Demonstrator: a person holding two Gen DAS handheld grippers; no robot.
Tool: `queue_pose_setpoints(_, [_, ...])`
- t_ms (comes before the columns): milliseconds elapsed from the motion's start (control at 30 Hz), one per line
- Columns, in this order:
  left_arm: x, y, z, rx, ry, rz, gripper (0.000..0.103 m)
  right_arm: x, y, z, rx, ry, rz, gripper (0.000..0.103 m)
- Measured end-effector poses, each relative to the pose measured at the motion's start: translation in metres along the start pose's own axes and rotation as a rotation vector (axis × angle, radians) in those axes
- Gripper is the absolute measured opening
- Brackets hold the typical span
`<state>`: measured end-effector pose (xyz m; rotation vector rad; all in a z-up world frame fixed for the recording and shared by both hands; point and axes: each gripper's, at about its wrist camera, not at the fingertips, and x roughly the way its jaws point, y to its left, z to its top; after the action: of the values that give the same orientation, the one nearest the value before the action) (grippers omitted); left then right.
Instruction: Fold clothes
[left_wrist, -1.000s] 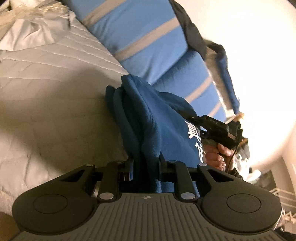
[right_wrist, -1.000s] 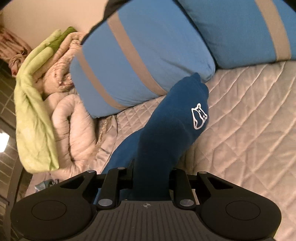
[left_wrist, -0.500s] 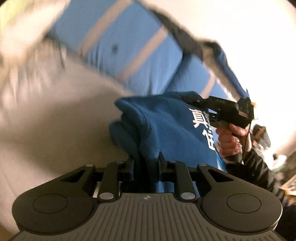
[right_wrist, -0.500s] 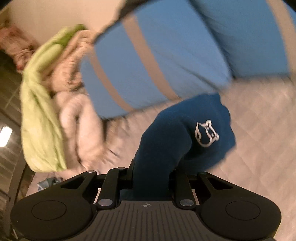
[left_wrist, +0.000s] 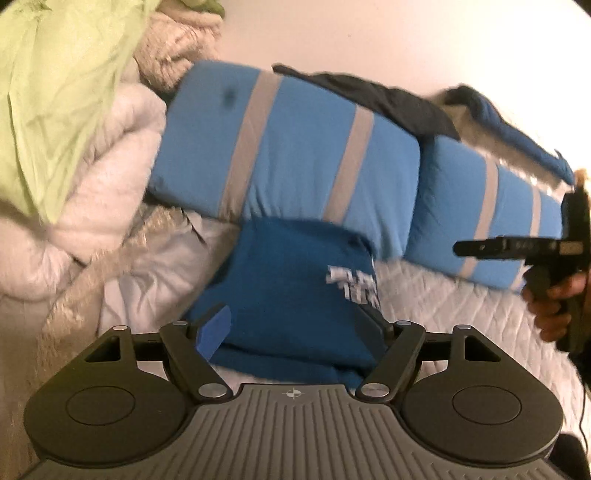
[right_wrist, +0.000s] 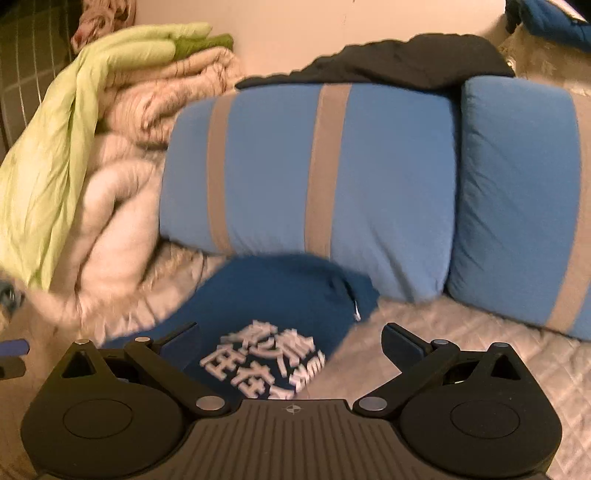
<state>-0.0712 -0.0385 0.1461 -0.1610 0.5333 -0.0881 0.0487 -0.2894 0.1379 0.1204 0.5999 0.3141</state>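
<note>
The folded dark blue garment (left_wrist: 291, 280) with white printed characters lies on the quilted bed, its far edge against the striped pillows. My left gripper (left_wrist: 291, 328) stands open just in front of it, one finger on each side and nothing held. In the right wrist view the same garment (right_wrist: 280, 295) lies close ahead, white characters facing up. My right gripper (right_wrist: 291, 341) is open over its near edge. The left wrist view shows the right gripper (left_wrist: 517, 247) at the far right, held by a hand (left_wrist: 550, 306).
Two blue pillows with grey stripes (right_wrist: 314, 166) lean on the wall behind the garment. A black garment (right_wrist: 399, 62) drapes over them. A pile of beige blankets (right_wrist: 122, 177) and a green sheet (right_wrist: 55, 147) fills the left. The quilted bed cover (right_wrist: 480, 343) spreads to the right.
Both grippers were shut on the blue garment, holding it up. Both have now opened and let it go, and it lies folded on the bed by the pillows.
</note>
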Motion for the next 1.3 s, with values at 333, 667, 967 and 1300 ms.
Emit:
queue_pose_setpoints(333, [-0.022, -0.024, -0.004, 0.064, -0.031, 0.026, 0.075, -0.089, 0.014, -0.018, -0.037, -0.044, -0.067, 0.103])
queue_pose_setpoints(667, [-0.027, -0.054, -0.018, 0.126, -0.009, 0.065, 0.083, -0.175, -0.011, -0.058, -0.057, -0.081, -0.175, 0.103])
queue_pose_setpoints(967, [-0.017, -0.081, -0.032, 0.216, 0.036, 0.101, 0.083, -0.224, -0.058, -0.100, -0.007, -0.061, -0.272, 0.103])
queue_pose_setpoints(1300, [0.011, -0.062, -0.048, 0.200, 0.110, 0.148, 0.083, -0.248, -0.110, -0.147, 0.029, -0.040, -0.411, 0.103])
